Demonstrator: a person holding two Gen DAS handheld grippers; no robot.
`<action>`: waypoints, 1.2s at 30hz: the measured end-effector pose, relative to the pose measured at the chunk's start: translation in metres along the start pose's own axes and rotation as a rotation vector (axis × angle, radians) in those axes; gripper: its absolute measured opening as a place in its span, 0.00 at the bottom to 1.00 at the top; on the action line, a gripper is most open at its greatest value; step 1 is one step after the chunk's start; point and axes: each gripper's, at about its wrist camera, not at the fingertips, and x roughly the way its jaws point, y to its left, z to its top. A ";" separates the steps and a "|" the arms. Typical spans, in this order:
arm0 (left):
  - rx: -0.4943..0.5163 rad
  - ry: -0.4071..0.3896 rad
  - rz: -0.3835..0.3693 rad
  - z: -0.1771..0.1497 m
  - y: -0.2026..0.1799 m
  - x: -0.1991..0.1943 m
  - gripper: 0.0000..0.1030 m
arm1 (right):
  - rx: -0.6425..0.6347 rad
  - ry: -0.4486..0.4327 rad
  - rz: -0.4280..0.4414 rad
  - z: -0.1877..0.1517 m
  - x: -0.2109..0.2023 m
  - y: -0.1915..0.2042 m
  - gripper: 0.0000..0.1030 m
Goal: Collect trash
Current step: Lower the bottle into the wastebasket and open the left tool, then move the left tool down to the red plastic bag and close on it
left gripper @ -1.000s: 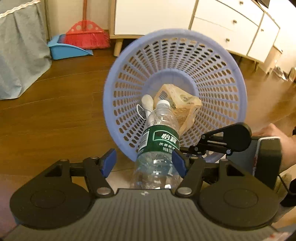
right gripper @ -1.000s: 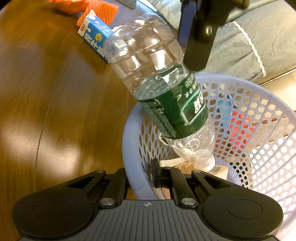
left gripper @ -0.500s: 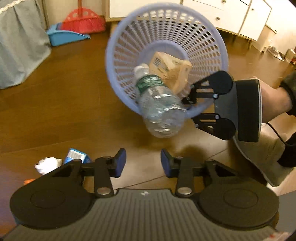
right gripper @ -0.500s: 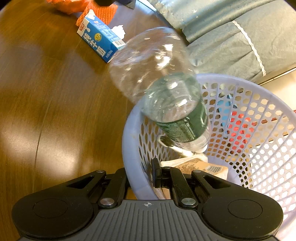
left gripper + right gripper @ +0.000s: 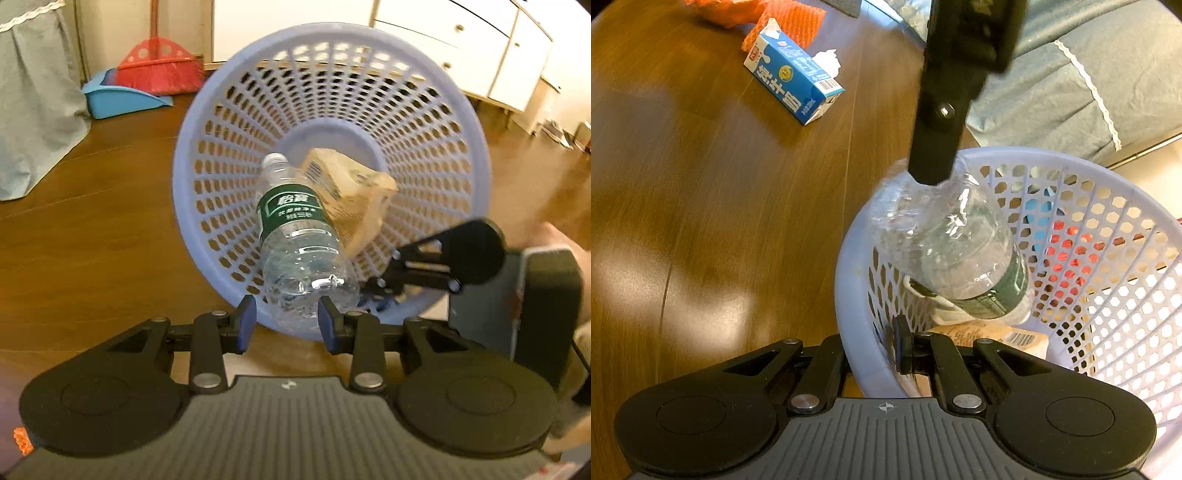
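Wood floor (image 5: 701, 229), carton (image 5: 794, 83) lying loose. Our right gripper (image 5: 905, 349) has its jaws clamped on the tilted basket (image 5: 849, 295) rim. Our left gripper (image 5: 283, 321) has jaws spread, flanking the bottle (image 5: 299, 236), cap-first inside the basket. Risk: the bottle base overhangs the rim and could slide out.

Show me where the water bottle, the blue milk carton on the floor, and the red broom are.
water bottle (image 5: 291, 212), left wrist view, on its green label.
blue milk carton (image 5: 792, 79), right wrist view, on its printed side.
red broom (image 5: 160, 68), left wrist view, on its red bristle head.
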 end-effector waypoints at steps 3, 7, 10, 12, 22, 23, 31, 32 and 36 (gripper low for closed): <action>-0.013 0.002 -0.002 0.000 0.003 -0.001 0.29 | 0.001 0.000 0.001 0.000 0.000 0.000 0.04; -0.003 0.005 -0.006 -0.011 0.003 -0.017 0.29 | 0.003 0.000 0.002 -0.002 -0.001 0.001 0.04; -0.003 0.035 0.012 -0.033 0.007 -0.034 0.29 | 0.003 0.000 0.001 -0.002 -0.003 0.002 0.04; -0.013 0.062 0.043 -0.052 0.014 -0.045 0.29 | 0.001 0.000 0.002 -0.002 -0.003 0.002 0.04; -0.202 0.152 0.282 -0.155 0.064 -0.095 0.32 | -0.010 0.007 -0.001 -0.002 -0.001 0.002 0.04; -0.200 0.156 0.299 -0.163 0.070 -0.100 0.35 | -0.011 0.008 -0.001 -0.003 -0.003 0.004 0.04; -0.264 0.166 0.477 -0.205 0.120 -0.128 0.61 | -0.019 0.015 -0.005 -0.003 -0.004 0.008 0.04; -0.266 0.168 0.496 -0.208 0.126 -0.130 0.63 | -0.018 0.014 -0.005 -0.003 -0.004 0.008 0.04; -0.253 0.176 0.522 -0.213 0.139 -0.124 0.69 | -0.024 0.018 -0.005 -0.003 -0.003 0.009 0.04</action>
